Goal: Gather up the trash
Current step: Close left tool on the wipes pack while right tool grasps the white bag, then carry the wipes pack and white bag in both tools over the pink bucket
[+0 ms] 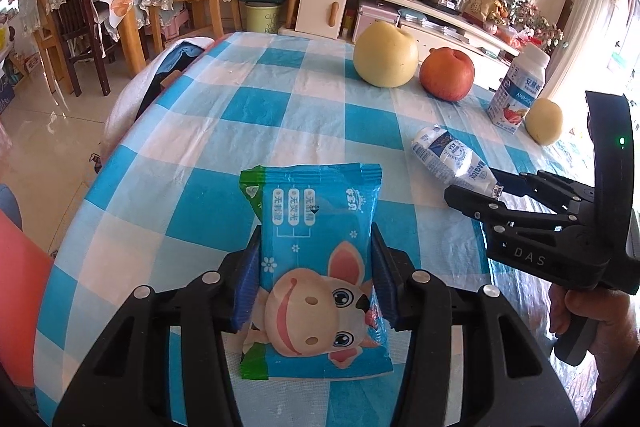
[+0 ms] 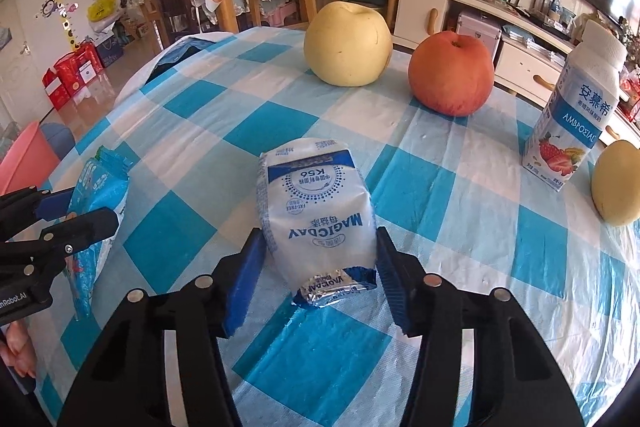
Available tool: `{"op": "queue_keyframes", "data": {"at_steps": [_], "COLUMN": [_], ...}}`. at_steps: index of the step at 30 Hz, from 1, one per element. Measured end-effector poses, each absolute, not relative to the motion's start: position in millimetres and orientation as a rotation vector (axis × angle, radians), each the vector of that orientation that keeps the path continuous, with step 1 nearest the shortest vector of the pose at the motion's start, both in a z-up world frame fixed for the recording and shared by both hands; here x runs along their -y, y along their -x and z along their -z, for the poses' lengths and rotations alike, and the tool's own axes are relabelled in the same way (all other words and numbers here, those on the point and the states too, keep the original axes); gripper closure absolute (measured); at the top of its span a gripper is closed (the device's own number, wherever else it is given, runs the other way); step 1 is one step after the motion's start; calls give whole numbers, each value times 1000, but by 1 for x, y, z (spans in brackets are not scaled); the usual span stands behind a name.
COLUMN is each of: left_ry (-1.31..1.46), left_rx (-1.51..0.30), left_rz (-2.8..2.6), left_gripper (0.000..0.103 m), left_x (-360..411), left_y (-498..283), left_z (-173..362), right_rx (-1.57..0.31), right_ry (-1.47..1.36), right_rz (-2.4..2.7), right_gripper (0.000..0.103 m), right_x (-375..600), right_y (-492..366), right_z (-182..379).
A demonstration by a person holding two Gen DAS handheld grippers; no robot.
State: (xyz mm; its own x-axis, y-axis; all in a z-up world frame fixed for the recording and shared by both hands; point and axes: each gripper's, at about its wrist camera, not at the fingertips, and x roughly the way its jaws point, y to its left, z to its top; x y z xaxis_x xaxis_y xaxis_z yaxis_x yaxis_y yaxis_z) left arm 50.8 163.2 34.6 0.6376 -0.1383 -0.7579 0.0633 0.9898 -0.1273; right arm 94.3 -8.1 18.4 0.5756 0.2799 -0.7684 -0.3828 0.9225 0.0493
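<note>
Blue wipes packet (image 1: 316, 267) clamped in left gripper (image 1: 316, 281), white pouch (image 2: 318, 223) pinched in right gripper (image 2: 320, 281)

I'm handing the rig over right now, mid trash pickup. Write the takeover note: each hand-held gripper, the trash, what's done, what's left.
Left hand-held gripper: pads pressed on both sides of the blue wipes packet.
Right hand-held gripper: clamped on the white MAGICDAY pouch.
Both pieces still lie on the checked tablecloth.
Done: both grasps made.
Left: lift and bin them; a pink bin shows beside the table. The fruit and upright yogurt bottle look like keepers.
</note>
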Motion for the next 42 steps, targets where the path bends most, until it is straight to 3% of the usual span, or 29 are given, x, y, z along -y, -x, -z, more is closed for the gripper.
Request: {"op": "queue_keyframes", "data": {"at_steps": [42], "left_ry": [338], "left_rx": [-633], "left_rz": [77], "left_gripper": [56], "left_x": [-275], "left_y": [7], "left_z": [-87], "right_rx": [-697], "right_ry": [52], "right_rz": [-523], "right_gripper": [48], "right_x": [-93], "right_y": [8], "right_z": [-94]}}
